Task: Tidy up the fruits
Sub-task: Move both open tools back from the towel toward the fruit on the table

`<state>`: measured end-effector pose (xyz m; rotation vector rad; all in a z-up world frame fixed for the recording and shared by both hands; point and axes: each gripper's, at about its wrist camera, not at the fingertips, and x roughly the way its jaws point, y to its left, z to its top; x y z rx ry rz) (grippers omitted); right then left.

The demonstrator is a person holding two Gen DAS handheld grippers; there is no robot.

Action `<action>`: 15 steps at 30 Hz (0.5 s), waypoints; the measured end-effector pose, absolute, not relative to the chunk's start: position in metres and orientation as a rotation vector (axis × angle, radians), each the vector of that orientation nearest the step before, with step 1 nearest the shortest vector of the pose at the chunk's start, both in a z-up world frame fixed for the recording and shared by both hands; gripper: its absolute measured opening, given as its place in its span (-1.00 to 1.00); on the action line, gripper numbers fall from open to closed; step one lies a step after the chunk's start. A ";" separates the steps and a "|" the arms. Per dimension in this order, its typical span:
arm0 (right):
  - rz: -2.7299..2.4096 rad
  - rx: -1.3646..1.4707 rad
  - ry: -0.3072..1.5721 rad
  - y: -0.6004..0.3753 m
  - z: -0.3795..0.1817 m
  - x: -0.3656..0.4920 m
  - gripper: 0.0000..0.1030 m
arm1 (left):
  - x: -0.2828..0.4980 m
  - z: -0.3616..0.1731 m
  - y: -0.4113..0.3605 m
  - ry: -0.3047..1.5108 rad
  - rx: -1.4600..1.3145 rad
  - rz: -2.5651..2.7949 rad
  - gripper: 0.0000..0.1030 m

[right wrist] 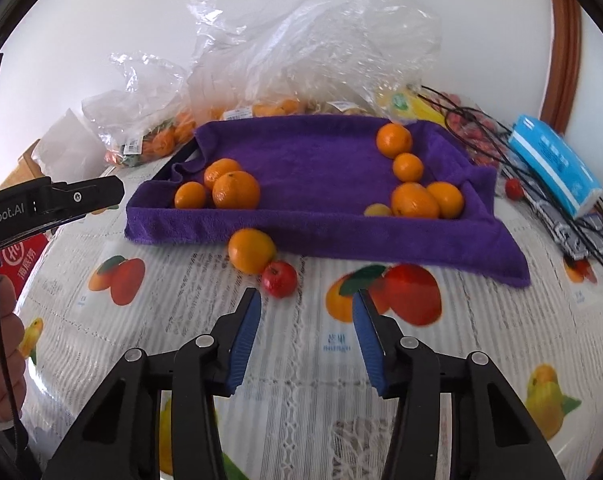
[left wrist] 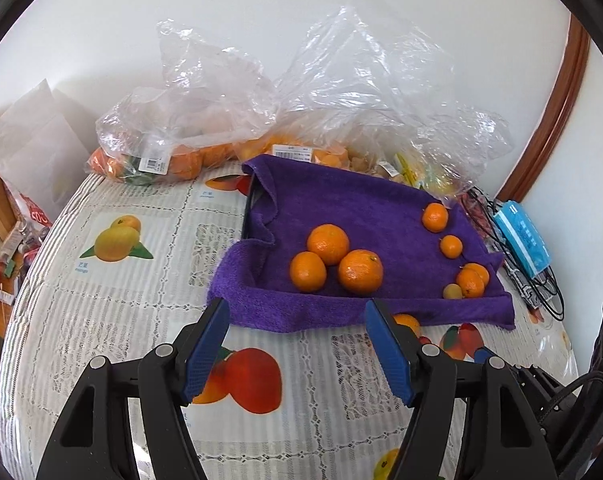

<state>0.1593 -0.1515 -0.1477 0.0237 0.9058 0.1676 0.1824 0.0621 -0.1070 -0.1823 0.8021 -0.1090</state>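
Orange fruit [right wrist: 251, 250] and red fruit [right wrist: 279, 279] just ahead of right tool [right wrist: 306, 300], wide, empty

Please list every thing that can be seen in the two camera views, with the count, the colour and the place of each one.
tray cloth: one, purple, over a tray at the table's middle.
oranges in tray: seven, orange, three at its left, four at its right.
small pale fruit: one, yellowish, tray's right front.
loose orange: one, orange, on the table before the tray.
small red fruit: one, red, touching the loose orange.
plastic bags: at least two, clear, behind the tray, fruit inside.
tissue pack: one, blue, right of the tray.
tablecloth: one, white with fruit prints.
left tool: open, empty.
right tool: open, empty.
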 end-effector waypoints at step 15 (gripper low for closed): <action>0.259 -0.040 0.979 -0.136 -0.182 0.192 -0.36 | 0.193 -0.117 0.072 0.836 -0.228 -0.076 0.32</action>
